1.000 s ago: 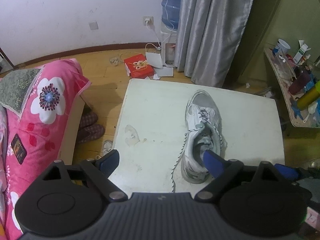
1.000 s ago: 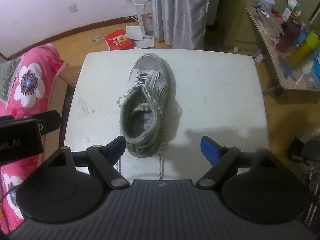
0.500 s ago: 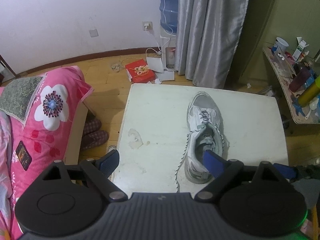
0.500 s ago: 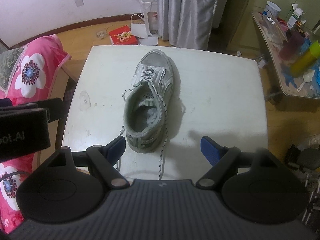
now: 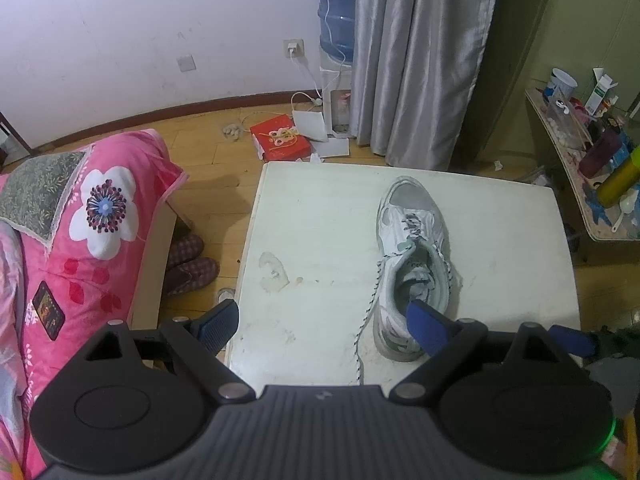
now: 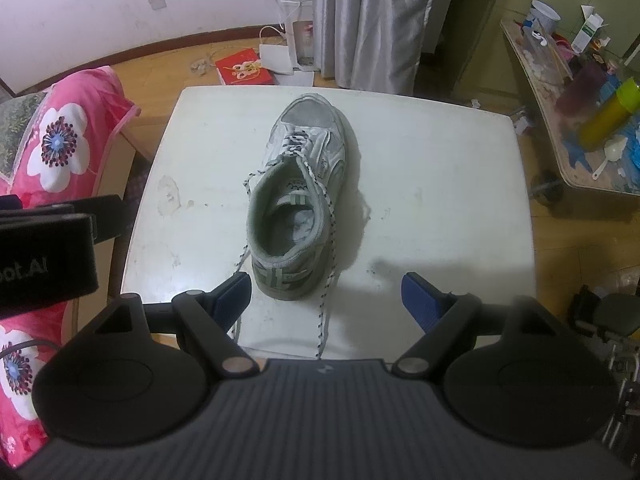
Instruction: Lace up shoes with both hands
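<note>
A worn white and grey sneaker (image 5: 412, 248) (image 6: 304, 184) lies on a white table (image 5: 320, 216) (image 6: 432, 184), toe pointing away, heel toward me. Its speckled laces hang loose: one lace end (image 5: 366, 320) trails down the left side, another lace end (image 6: 326, 300) runs off the heel toward the table's near edge. My left gripper (image 5: 322, 324) is open, held above the table's near left part, its right finger over the heel. My right gripper (image 6: 326, 300) is open too, hovering just behind the heel, holding nothing.
A pink flowered blanket (image 5: 92, 216) covers a seat on the left, slippers (image 5: 188, 264) on the floor beside it. A red box (image 5: 280, 142), papers and a water dispenser (image 5: 338, 12) stand beyond the table by grey curtains. A cluttered side table (image 6: 580, 112) is at the right.
Both grippers have drawn back and risen slightly, so the shoe and table look smaller and farther. The shoe and laces have not moved. Both stay open.
</note>
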### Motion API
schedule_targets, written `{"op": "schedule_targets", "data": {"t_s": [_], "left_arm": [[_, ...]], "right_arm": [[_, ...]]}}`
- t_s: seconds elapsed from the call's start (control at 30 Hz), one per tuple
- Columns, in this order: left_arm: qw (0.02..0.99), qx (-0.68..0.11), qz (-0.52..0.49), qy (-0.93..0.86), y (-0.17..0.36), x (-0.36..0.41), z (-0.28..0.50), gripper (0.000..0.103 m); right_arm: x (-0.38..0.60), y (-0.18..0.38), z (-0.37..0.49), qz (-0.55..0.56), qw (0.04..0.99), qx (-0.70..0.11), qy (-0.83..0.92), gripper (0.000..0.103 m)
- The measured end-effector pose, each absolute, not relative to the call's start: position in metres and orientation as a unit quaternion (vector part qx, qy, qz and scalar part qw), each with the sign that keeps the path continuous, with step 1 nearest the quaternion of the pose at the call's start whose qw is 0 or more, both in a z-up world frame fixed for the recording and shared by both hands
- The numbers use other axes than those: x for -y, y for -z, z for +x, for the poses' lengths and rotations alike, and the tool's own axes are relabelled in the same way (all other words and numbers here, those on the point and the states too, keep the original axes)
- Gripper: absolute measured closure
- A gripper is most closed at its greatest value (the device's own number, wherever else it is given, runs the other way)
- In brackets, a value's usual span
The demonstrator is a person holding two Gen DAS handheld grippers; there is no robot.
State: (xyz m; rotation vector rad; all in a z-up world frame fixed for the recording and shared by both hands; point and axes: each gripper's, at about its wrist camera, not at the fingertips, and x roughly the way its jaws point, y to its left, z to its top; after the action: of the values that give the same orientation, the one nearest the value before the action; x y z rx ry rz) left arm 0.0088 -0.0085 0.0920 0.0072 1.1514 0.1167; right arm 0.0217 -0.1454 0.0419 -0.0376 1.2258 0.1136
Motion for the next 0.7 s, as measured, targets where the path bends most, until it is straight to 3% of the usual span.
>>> {"op": "schedule_targets", "data": {"t_s": [0.7], "left_arm": [[0.834, -0.55, -0.016, -0.04, -0.0878, 0.0059, 0.006, 0.011]], "right_arm": [[0.1475, -0.0377, 0.017, -0.019, 0.812, -0.582, -0.039, 0.021]]}}
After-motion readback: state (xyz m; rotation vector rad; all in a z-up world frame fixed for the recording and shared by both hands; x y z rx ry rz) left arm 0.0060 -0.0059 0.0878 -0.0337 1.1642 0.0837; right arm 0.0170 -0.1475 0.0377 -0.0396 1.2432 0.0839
